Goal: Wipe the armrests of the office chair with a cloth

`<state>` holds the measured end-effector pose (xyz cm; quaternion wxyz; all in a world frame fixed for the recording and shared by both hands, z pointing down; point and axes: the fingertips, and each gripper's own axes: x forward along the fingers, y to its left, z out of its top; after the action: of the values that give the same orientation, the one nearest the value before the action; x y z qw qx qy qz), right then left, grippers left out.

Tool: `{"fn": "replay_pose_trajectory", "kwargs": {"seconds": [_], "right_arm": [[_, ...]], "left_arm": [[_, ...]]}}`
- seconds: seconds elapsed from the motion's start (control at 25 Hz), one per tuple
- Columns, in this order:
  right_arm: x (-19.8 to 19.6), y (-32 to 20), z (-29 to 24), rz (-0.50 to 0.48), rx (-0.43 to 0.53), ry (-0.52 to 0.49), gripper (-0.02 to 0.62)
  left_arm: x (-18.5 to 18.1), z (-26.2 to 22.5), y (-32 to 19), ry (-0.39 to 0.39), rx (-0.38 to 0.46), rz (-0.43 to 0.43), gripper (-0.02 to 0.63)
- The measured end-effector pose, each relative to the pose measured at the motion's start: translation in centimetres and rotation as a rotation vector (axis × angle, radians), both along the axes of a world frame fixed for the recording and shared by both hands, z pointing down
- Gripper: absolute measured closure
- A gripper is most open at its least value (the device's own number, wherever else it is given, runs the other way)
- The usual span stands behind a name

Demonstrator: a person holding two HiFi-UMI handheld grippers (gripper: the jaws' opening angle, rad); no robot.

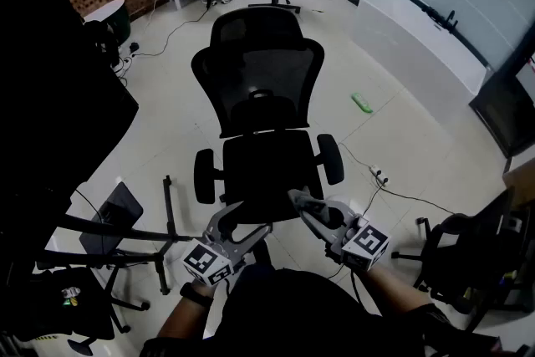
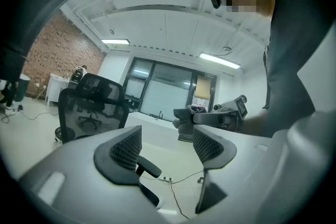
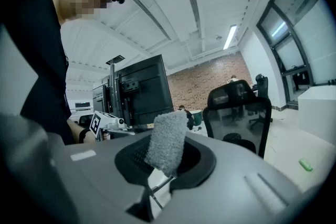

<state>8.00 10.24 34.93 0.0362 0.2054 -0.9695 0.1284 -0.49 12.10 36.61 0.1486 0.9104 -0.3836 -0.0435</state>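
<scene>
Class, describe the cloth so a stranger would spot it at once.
Find the black mesh office chair mid-floor. Just before its seat, the right claw is shut on the cloth: a small grey fuzzy strip, unlike the empty left claw.

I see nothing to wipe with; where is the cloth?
In the right gripper view, the grey fuzzy cloth is clamped in the right gripper's jaws, in front of the black mesh office chair's seat.

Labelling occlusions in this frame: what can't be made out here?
Office chair base: head view, hidden under its seat.
Green item: head view, too small to identify.
Right claw grip depth: right gripper view, the cloth covers it.
</scene>
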Motion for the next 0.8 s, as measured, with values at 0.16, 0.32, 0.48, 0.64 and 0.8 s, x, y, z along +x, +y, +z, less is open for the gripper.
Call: {"fn": "replay_pose_trajectory", "kwargs": {"seconds": [0.16, 0.32, 0.48, 0.64, 0.8], "right_arm": [[-3.9, -4.6, -0.6, 0.039, 0.028, 0.006, 0.56], [-6.5, -7.4, -1.3, 0.064, 0.044, -0.008, 0.56], [-7.8, -9.0, -1.1, 0.076, 0.033, -0.004, 0.56], [-8.3, -10.7, -0.6, 0.085, 0.018, -0.003, 0.56], [-8.0, -12.4, 0.3, 0.075, 0.001, 0.001, 0.56]], "left_arm": [[-3.7, -0.1, -4.0, -0.002, 0.007, 0.033, 0.278], [-6.1, 0.2, -6.9, -0.006, 0.006, 0.055, 0.278], [-7.3, 0.2, -8.9, 0.01, -0.004, 0.056, 0.279], [-7.4, 0.6, -10.5, 0.004, -0.015, 0.077, 0.279], [-6.9, 0.7, -12.2, 0.004, -0.022, 0.073, 0.279]]}}
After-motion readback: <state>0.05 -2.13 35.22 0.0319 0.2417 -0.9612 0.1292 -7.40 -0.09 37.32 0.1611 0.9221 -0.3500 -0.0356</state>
